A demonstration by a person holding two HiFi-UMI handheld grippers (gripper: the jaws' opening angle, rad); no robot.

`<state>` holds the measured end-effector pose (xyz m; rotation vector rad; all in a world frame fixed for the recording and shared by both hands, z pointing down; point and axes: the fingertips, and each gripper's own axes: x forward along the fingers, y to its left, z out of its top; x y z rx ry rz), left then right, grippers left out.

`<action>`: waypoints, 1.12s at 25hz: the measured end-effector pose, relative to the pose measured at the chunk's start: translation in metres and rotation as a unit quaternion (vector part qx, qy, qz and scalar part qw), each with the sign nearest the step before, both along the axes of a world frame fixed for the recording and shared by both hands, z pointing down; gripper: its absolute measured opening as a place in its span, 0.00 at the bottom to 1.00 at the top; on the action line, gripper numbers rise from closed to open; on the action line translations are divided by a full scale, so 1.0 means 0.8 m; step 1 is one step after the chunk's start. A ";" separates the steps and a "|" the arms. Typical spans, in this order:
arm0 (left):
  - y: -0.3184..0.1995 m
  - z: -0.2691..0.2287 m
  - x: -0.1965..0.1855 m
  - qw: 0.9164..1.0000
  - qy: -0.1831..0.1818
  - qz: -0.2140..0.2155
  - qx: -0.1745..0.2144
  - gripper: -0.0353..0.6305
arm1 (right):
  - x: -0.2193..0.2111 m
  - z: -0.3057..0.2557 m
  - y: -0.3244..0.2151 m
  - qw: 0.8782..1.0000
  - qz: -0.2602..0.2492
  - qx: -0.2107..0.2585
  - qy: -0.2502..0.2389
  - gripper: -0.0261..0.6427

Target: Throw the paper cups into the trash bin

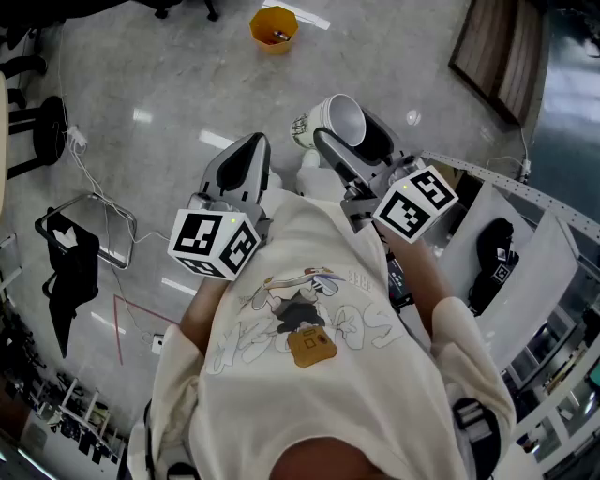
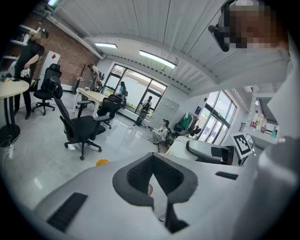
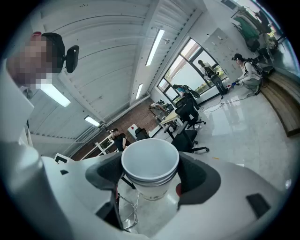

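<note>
A stack of white paper cups [image 1: 330, 120] is held out in front of the person's chest, mouth tilted back toward the person, with my right gripper [image 1: 347, 141] shut on its sides. In the right gripper view the cups [image 3: 150, 161] fill the gap and both dark pads [image 3: 194, 176] press on them. My left gripper [image 1: 247, 157] is beside it on the left, shut, with nothing held; its pads [image 2: 140, 180] meet in the left gripper view. An orange trash bin [image 1: 274, 28] stands on the floor far ahead, and shows as an orange spot [image 2: 102, 162] in the left gripper view.
A black stand [image 1: 70, 258] and a white cable [image 1: 94, 178] are on the floor at the left. White shelving and a table edge [image 1: 525, 197] are close on the right. Black office chairs [image 2: 82, 124] and standing people [image 2: 28, 61] are farther off.
</note>
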<state>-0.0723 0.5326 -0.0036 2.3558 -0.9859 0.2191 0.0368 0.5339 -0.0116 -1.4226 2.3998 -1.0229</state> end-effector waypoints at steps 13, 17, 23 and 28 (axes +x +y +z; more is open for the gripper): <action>0.002 -0.014 0.043 1.000 -0.004 -0.004 0.005 0.06 | 0.046 -0.015 0.010 1.000 0.001 0.009 -0.015 0.59; 0.006 -0.012 0.058 1.000 -0.012 -0.011 0.017 0.06 | 0.071 -0.014 0.013 1.000 -0.002 0.014 -0.025 0.59; -0.003 0.005 0.061 0.999 -0.015 -0.030 0.003 0.06 | 0.096 0.010 -0.001 1.000 0.001 -0.007 -0.030 0.59; -0.048 0.021 0.048 0.999 -0.015 -0.041 -0.012 0.06 | 0.092 0.021 -0.050 0.999 -0.005 -0.019 -0.028 0.59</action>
